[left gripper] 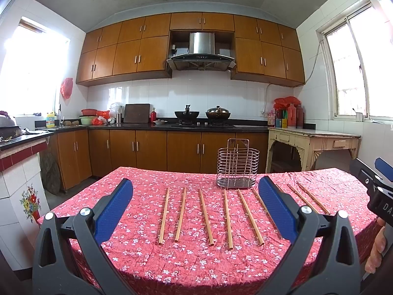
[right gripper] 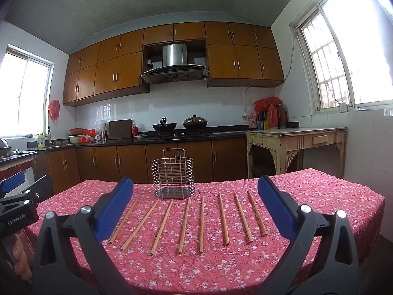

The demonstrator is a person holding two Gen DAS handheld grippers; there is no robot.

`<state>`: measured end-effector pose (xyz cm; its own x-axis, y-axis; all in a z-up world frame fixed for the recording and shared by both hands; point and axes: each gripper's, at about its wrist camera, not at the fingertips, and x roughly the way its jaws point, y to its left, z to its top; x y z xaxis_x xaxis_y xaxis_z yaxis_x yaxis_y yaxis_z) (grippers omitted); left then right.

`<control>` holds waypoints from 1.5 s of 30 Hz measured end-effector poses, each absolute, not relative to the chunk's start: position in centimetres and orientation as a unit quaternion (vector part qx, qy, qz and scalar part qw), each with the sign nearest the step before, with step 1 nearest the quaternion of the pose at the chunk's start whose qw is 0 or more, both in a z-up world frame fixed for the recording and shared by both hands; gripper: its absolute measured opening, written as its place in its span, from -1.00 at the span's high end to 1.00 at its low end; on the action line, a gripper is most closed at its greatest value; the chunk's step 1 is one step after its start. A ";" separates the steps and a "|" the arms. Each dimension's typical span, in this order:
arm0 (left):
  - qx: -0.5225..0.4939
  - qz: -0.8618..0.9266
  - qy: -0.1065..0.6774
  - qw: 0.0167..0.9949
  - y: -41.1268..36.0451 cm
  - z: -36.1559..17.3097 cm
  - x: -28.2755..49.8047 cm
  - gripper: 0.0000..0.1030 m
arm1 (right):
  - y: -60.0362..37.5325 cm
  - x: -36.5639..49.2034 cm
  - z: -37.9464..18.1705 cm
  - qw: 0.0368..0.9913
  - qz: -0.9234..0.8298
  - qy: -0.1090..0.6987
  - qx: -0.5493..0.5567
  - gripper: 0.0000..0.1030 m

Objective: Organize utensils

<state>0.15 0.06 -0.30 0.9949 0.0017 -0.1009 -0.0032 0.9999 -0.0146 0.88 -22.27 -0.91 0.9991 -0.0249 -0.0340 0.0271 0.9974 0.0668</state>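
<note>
In the left wrist view, the left gripper (left gripper: 195,204) hovered above the near edge of the table (left gripper: 137,265), its blue-padded fingers (left gripper: 114,210) spread wide and holding nothing. At the far right edge the right gripper (left gripper: 379,186) showed only in part, with bare fingers of a hand (left gripper: 374,253) below it and the letters "DA" on its black body. 8 slim wooden chopsticks (left gripper: 205,217) lay side by side on the crumpled red floral tablecloth (left gripper: 196,265), some partly hidden by the right finger. A round-cornered wire utensil holder (left gripper: 237,166) stood just beyond them.

In the right wrist view, the right gripper (right gripper: 195,205) likewise stood wide and empty. The left gripper (right gripper: 17,201) at the left edge read "GenRobot.AI". All 8 chopsticks (right gripper: 202,225) fanned out near the holder (right gripper: 175,173), which was empty.
</note>
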 end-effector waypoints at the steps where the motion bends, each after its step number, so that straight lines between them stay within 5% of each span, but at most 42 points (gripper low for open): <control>1: -0.008 0.001 0.051 0.999 0.1 -0.3 0.2 -0.96 | -22.4 0.9 -1.0 0.999 -0.013 0.017 0.034 -0.92; 45: -0.010 0.000 0.055 0.998 0.0 -0.8 0.5 -0.96 | -22.3 1.1 -1.3 0.999 -0.012 0.020 0.035 -0.92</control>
<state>0.49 0.00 -0.80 0.9940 -0.0017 -0.1098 -0.0006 0.9998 -0.0207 1.05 -22.34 -1.29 0.9989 -0.0220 -0.0405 0.0248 0.9973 0.0690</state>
